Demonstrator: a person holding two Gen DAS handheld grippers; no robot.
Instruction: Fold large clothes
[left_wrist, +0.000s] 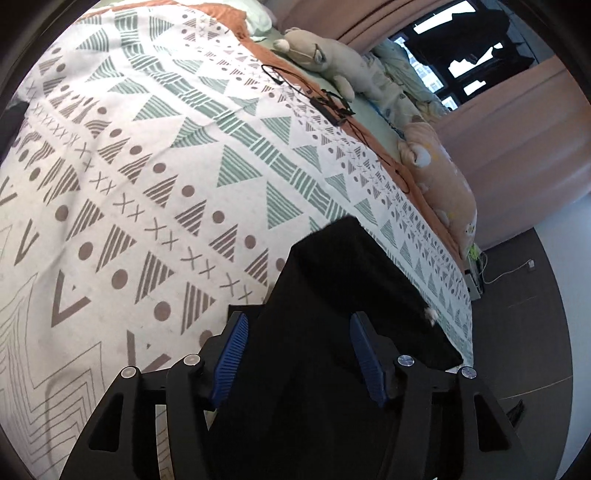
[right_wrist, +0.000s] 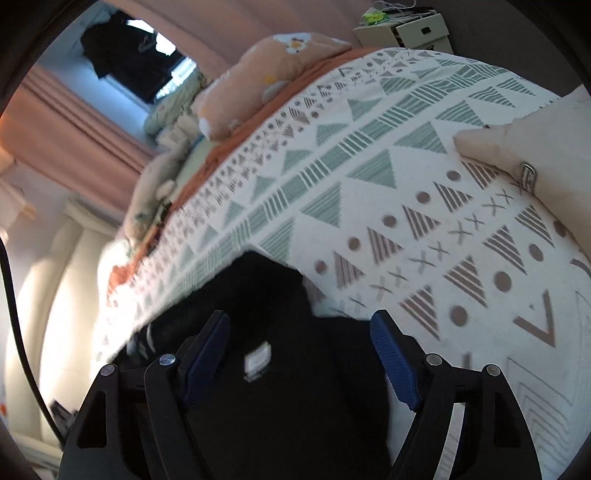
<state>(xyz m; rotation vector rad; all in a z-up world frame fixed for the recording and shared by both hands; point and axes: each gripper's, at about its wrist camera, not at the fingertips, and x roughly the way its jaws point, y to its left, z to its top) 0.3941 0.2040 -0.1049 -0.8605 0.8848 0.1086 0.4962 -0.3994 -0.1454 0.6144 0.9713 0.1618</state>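
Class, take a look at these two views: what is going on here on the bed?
A person is working with two handheld grippers on a black garment lying on a patterned bedspread. The left gripper and the right gripper both stand open over the dark cloth, their blue fingers apart and not pinching it. A plush toy and a cream cushion also lie on the bed.

Patterned bed (left_wrist: 155, 155), pink curtains (left_wrist: 517, 140), bright window (left_wrist: 461, 66).
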